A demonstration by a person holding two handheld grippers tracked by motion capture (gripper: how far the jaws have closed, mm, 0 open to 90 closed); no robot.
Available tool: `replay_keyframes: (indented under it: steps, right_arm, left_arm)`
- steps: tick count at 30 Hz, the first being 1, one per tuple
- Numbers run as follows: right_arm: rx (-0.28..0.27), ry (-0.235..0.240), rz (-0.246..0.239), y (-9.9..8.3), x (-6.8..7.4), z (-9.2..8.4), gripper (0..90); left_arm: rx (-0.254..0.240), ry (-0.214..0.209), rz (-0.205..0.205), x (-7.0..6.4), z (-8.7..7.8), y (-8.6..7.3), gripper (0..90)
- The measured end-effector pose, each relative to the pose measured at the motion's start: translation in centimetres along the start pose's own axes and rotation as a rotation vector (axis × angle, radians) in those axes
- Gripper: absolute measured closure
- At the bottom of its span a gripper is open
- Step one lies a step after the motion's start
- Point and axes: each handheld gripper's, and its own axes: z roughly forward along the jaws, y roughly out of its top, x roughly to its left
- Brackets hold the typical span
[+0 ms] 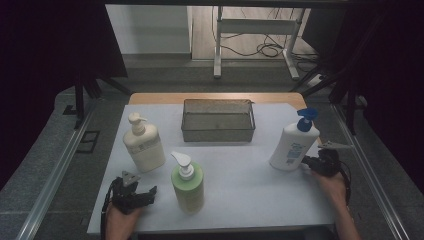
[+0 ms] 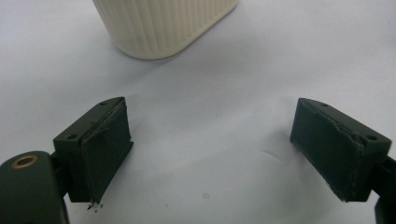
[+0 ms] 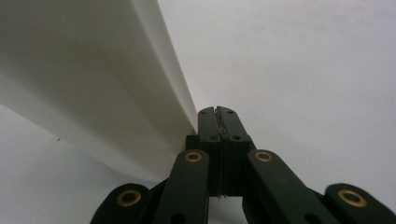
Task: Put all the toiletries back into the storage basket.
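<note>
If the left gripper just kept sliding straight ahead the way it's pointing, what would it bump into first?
Probably the cream pump bottle: the open left gripper has bare table ahead, then the bottle's base, slightly left of centre, so it might only graze it.

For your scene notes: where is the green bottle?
In the high view, the green bottle stands front-centre on the table, between the cream bottle and white bottle.

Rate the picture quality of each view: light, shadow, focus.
High view: dim, dark at the edges, the white sheet evenly lit, bottles casting faint shadows. Left gripper view: bright and soft, cream bottle slightly blurred. Right gripper view: white bottle close and out of focus, shaded on its underside; shut right claw sharp.
</note>
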Motion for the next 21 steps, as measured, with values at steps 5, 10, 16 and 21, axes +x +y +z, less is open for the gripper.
replay_keyframes:
  steps: [5,10,16,21]
  right_arm:
    - [0.001,0.01,-0.009,0.0,0.5,0.2,88.6]
    - [0.008,0.022,-0.02,0.1,1.0,0.2,88.3]
    - [0.011,0.043,-0.039,0.1,1.8,0.4,87.2]
    - [0.012,0.055,-0.047,0.1,2.3,0.6,87.3]
  left_arm:
    - [0.0,0.0,0.0,0.0,0.0,0.0,11.9]
    - [0.0,0.0,0.0,0.0,0.0,0.0,11.9]
    - [0.0,0.0,0.0,0.0,0.0,0.0,11.9]
    - [0.0,0.0,0.0,0.0,0.0,0.0,11.9]
